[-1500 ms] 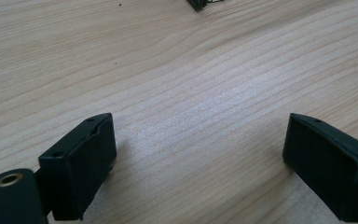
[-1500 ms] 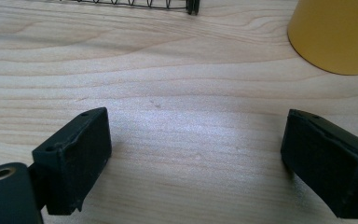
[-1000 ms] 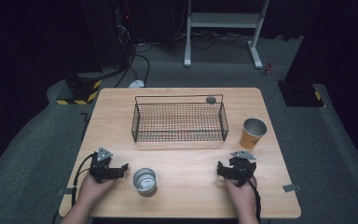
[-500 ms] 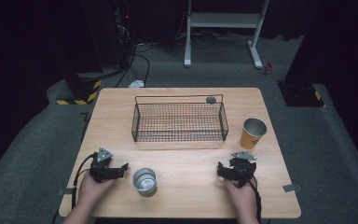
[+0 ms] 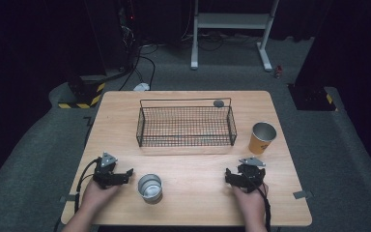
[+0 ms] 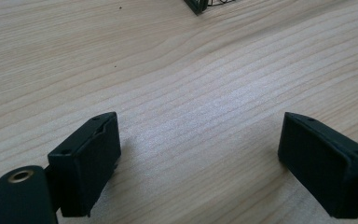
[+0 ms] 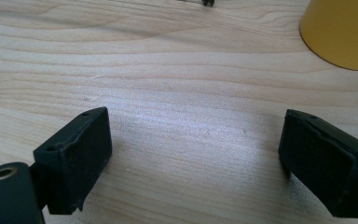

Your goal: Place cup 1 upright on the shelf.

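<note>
Light wooden rectangular table (image 5: pixel 193 203) is seen from above, with grey carpet around it. Black wire-mesh rectangular basket (image 5: pixel 186 125) is set at 12 o'clock of the table centre, upright; a small dark round object (image 5: pixel 218 103) is placed just behind its far right corner, kind not clear. Orange paper cup with a grey inside (image 5: pixel 262 137) is stood upright at 3 o'clock of the basket, near it but apart. Small shiny metal cup (image 5: pixel 150 187) is stood upright at 7 o'clock of the basket, near the front edge.

Left gripper (image 5: pixel 125 175) is held low over the table at 9 o'clock of the metal cup, just beside it, not touching, pointed toward it. Its jaws are parted, have just been opening a little after closing, and only bare wood is seen between them in the left gripper view (image 6: pixel 200 154).

Right gripper (image 5: pixel 228 175) is held at 3 o'clock of the metal cup, well apart, and at 7 o'clock of the orange cup. Its jaws are spread wide with nothing between them (image 7: pixel 196 154); the orange cup (image 7: pixel 342 32) is seen at 1 o'clock ahead.
</note>
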Available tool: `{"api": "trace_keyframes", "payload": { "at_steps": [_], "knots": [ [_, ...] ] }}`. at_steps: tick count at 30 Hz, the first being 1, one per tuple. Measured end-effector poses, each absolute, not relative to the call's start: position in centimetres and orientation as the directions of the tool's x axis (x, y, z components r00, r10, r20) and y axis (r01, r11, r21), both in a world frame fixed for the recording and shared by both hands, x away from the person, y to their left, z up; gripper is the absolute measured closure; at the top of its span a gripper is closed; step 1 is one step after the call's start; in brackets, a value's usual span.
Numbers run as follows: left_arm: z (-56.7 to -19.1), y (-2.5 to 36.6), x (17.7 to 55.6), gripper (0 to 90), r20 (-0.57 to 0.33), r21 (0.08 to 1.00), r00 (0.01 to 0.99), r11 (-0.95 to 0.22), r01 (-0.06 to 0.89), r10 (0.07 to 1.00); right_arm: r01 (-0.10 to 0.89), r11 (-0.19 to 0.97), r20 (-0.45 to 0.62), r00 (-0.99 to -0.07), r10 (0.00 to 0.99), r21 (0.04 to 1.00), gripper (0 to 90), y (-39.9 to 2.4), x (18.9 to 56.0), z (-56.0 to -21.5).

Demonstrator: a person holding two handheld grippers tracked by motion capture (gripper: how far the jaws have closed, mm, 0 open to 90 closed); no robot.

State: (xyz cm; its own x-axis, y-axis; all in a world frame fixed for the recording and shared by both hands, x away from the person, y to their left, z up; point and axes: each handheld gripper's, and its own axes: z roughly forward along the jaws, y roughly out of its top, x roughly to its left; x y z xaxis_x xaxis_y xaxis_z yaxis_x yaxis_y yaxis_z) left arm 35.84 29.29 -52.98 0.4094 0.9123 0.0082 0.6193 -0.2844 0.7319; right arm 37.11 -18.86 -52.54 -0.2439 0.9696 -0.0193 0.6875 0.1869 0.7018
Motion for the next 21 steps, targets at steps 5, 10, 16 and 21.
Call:
{"api": "trace_keyframes", "payload": {
  "at_steps": [5, 10, 16, 21],
  "knots": [
    [-52.98, 29.29, 35.84, 13.3, 0.008, 0.732, 0.41, -0.285, 0.62, 0.912, 0.684, 0.185, -0.01, -0.251, 0.968, 0.706, 12.7, -18.91, 36.98, -52.48],
    [-52.99, 29.26, 35.84, 13.3, 0.005, 0.734, 0.407, -0.28, 0.619, 0.913, 0.664, 0.201, -0.025, -0.265, 0.964, 0.72, 13.2, -18.98, 36.81, -52.39],
    [-52.98, 29.29, 35.79, 13.4, 0.008, 0.734, 0.401, -0.278, 0.62, 0.916, 0.641, 0.201, -0.022, -0.277, 0.961, 0.741, 13.7, -19.09, 36.75, -51.97],
    [-52.96, 29.13, 35.59, 13.8, 0.011, 0.733, 0.366, -0.257, 0.63, 0.93, 0.616, 0.212, -0.024, -0.298, 0.954, 0.758, 13.8, -19.15, 36.67, -51.74]
  ]
}}
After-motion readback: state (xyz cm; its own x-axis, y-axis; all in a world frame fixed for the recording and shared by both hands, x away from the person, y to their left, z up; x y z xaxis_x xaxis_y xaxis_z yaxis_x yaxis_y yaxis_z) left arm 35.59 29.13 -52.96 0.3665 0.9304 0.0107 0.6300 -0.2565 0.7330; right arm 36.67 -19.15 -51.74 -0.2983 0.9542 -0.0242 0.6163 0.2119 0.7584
